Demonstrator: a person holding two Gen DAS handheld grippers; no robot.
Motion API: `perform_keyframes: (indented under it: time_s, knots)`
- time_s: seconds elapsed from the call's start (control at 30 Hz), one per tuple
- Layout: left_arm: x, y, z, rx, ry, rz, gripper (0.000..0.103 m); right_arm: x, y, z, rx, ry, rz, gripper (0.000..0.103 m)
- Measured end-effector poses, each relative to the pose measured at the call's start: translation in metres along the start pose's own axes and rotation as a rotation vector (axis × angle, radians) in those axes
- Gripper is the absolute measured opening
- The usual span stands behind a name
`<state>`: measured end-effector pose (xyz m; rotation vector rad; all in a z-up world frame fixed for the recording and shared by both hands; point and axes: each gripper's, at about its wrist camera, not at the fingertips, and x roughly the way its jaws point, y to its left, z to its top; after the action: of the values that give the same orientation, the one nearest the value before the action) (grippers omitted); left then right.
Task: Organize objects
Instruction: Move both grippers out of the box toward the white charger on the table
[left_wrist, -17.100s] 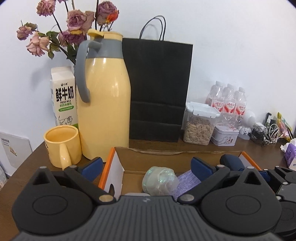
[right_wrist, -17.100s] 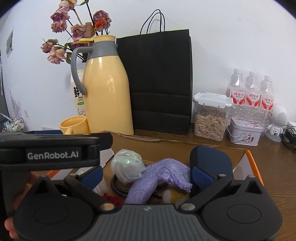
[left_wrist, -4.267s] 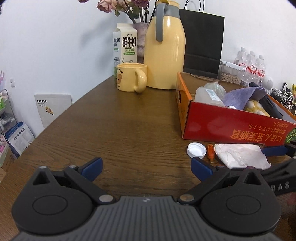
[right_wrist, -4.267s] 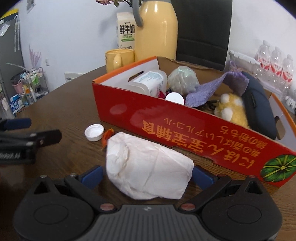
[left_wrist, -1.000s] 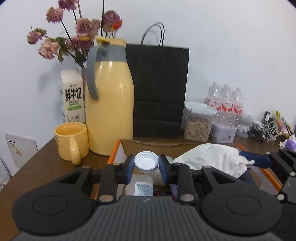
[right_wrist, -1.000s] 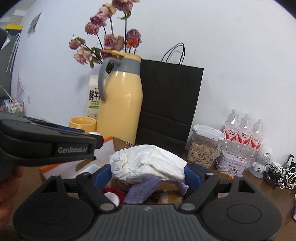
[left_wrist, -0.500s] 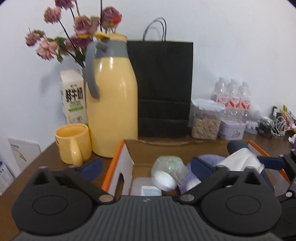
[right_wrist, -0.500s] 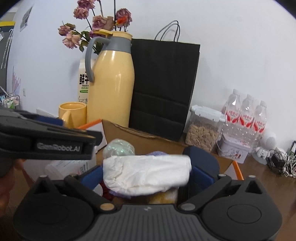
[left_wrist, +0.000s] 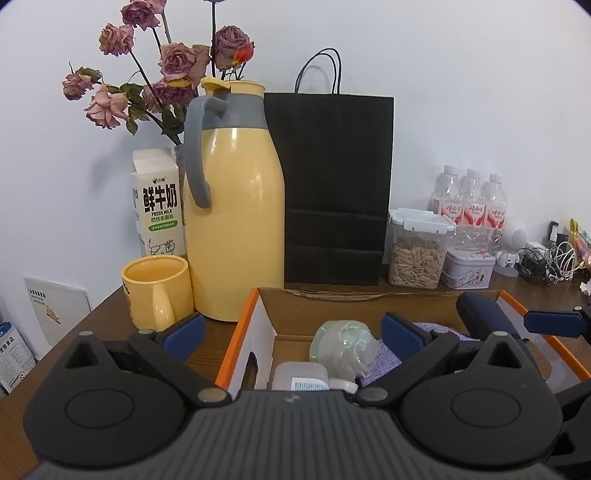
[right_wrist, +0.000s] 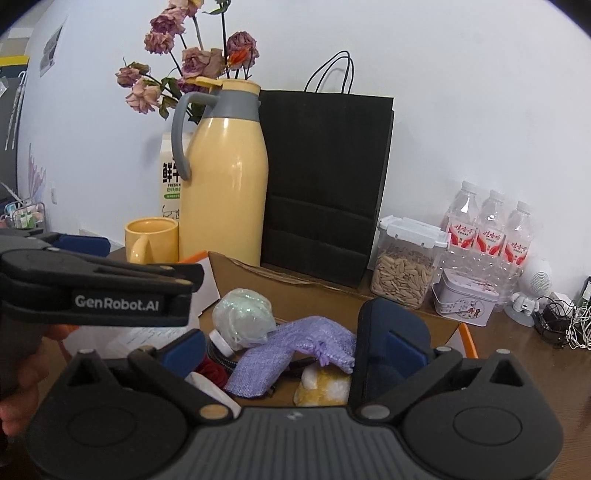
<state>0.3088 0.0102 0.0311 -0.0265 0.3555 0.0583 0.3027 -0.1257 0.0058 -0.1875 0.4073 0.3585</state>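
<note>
Left gripper: jaws wide apart, we held nothing, hovering over the box's left wall.
Right gripper: also spread wide, empty, above the purple cloth.
Room: bare desk only left of the box.
Right view only: yellow plush, navy case.

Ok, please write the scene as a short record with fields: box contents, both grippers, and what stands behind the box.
box: cardboard box, open top
contents: purple cloth, plastic-wrapped ball, dark blue case, yellow plush, small bottle
left gripper: open, empty
right gripper: open, empty
behind box: yellow jug, black paper bag, mug
</note>
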Motion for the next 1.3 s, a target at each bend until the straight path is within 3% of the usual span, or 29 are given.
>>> perform_keyframes:
  time_s: [0.67, 1.3]
  knots:
    - [-0.056, 0.013, -0.004, 0.007, -0.026, 0.03, 0.103, -0.057, -0.01, -0.003, 0.0, -0.029, -0.016, 0.103]
    - [-0.103, 0.032, -0.063, 0.047, 0.133, 0.073, 0.103, -0.122, -0.02, -0.066, -0.018, 0.098, -0.018, 0.103]
